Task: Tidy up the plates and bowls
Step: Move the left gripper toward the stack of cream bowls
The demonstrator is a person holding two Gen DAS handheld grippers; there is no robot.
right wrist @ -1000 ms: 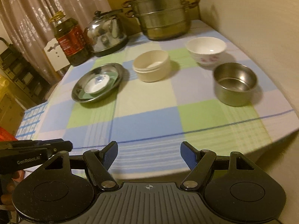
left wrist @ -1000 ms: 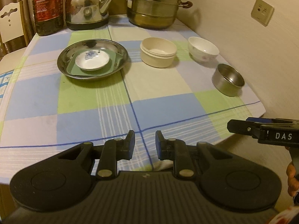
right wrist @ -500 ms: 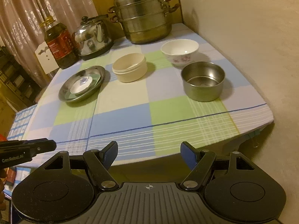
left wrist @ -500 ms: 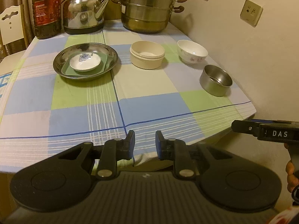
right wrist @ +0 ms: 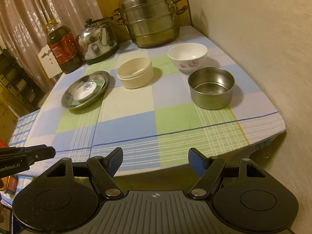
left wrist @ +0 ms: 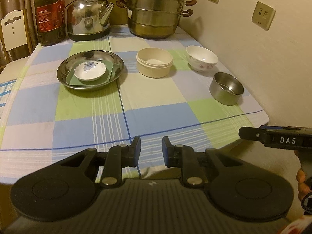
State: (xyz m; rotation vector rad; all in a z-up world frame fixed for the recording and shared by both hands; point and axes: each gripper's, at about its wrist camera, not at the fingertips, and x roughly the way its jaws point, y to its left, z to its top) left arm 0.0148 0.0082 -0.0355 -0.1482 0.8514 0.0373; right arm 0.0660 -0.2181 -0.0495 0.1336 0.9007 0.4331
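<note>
L wrist view: I'm holding my left gripper (left wrist: 149,149) back off the near edge of the worktop (left wrist: 156,107), jaws parted by a narrow gap, gripping nothing. The plates are already nested, I'm guessing to save room: small white dish (left wrist: 90,71) sitting on a green square plate (left wrist: 109,72) inside the steel plate (left wrist: 64,72), left of centre. Just right of it the cream bowl (left wrist: 154,65), then the white floral bowl (left wrist: 201,60), and the steel bowl (left wrist: 227,88) nearest the wall, all apart from each other. Bowls aren't stacked yet, so that's prob. the next job.

R wrist view: my right gripper (right wrist: 155,163) is hovering off the front edge too, jaws spread wide, empty. It's facing the steel bowl (right wrist: 211,88), w/ the floral bowl (right wrist: 187,56) just behind it and the cream bowl (right wrist: 135,75) to the left.

Surface: a checked cloth, blue/green/cream, hanging over the edge. At the back a steamer pot (right wrist: 150,27), kettle (right wrist: 98,40) and oil bottle (right wrist: 63,51) are crowding the far end. Plain wall w/ sockets on the right, curtains on the left, dim yellow light.
</note>
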